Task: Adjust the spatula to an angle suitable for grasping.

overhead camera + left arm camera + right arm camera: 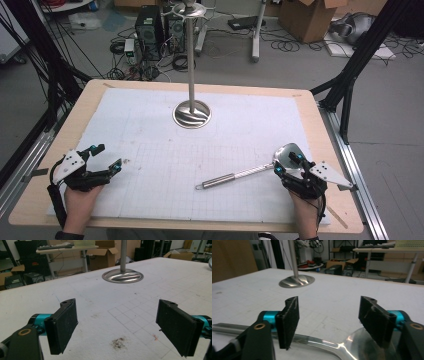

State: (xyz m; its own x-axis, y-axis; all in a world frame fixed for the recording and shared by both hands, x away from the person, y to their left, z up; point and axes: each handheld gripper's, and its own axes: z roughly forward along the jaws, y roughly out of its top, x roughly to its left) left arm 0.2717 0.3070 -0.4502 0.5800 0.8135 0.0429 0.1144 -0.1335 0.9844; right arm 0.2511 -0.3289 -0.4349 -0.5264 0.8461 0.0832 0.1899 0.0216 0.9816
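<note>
- Pale wooden table (330, 150) under a white gridded mat (150, 130), lightly soiled, with a dark smudge (118, 343) in the left gripper view just ahead of the jaws.
- Steel stand (192, 112) with a round base and upright pole at the far middle of the mat.
- Grey floor beyond, strewn with cables, computer towers (150, 25) and cardboard boxes (307, 17); black frame legs at either side.
- Metal ladle (250, 172) flat on the mat at the near right: shiny polished bowl to the right, long slim handle running left and slightly nearer, with a small loop at its end.
- Right gripper (290, 164) with jaws spread wide over the ladle's bowl, one pad to each side of the neck, gripping nothing.
- Left gripper (106, 157) at the near left, well apart from the ladle, jaws wide apart above bare mat.
</note>
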